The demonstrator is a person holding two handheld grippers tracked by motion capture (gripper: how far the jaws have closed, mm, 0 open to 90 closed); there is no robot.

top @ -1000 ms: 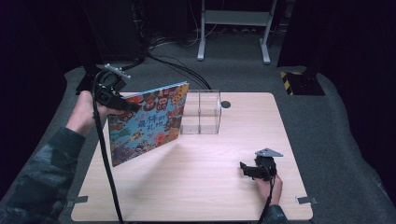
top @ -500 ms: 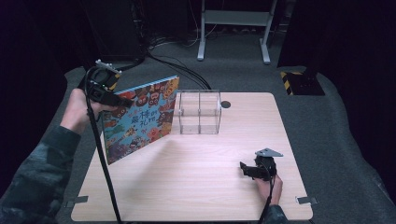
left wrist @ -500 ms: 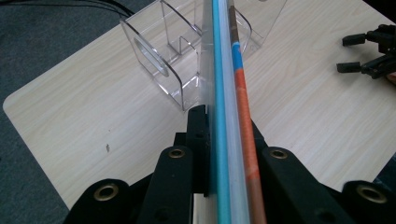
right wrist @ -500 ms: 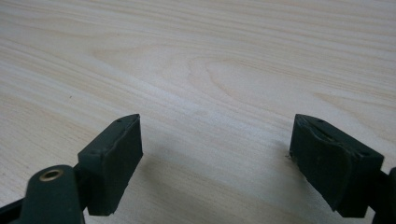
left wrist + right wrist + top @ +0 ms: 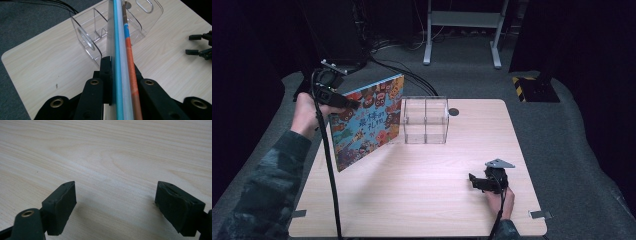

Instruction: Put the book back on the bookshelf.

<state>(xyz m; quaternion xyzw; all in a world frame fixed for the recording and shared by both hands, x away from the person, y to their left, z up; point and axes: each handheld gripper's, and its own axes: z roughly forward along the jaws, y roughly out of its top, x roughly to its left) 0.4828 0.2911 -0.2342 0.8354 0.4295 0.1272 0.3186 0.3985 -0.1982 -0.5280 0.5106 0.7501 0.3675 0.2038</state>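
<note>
We see the left claw (image 5: 346, 103) clamped on a colourful book (image 5: 367, 120), held tilted beside the clear organizer (image 5: 426, 120). The right claw (image 5: 476, 181) rests wide apart on bare bench (image 5: 422, 200).

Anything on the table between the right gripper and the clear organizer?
Nothing: in the high view, bare wood runs from the right gripper to the clear organizer. The book hangs left of it.
</note>
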